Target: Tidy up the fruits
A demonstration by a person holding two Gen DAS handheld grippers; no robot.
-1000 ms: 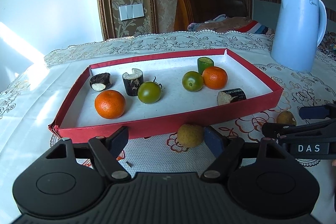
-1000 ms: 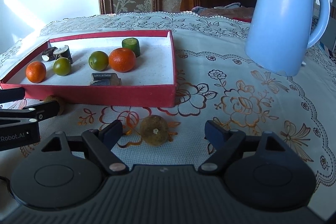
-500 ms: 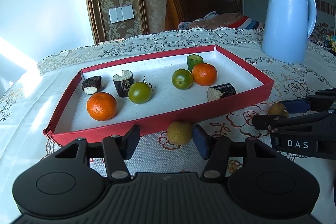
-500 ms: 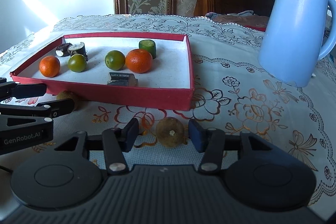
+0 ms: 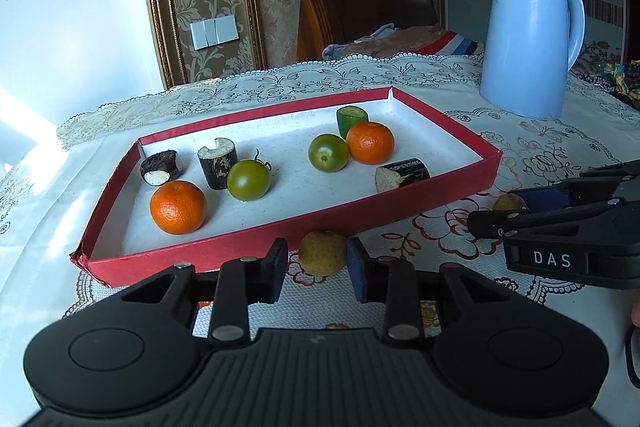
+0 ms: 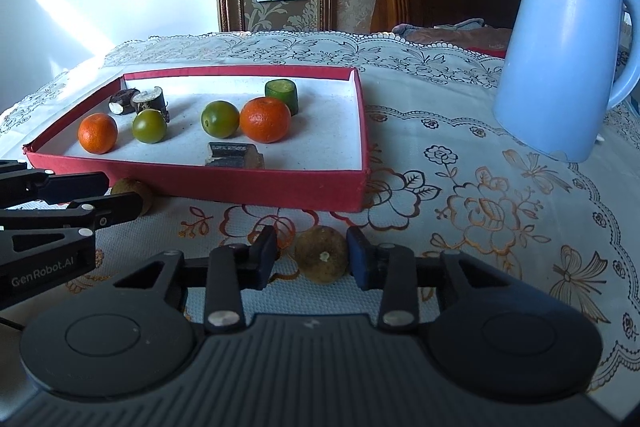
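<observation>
Left gripper (image 5: pixel 316 269): jaws closing from wide apart a second ago; a brown fruit (image 5: pixel 322 251) sits between them, right pad touching, left pad a sliver off.
Right gripper (image 6: pixel 311 262): closing likewise around the second brown fruit (image 6: pixel 322 259), small gap on its left side.
Meaning: both pickups nearly secured; lift comes next.
Red tray (image 5: pixel 288 227): just beyond, on the surface, holding oranges and green fruit.
</observation>
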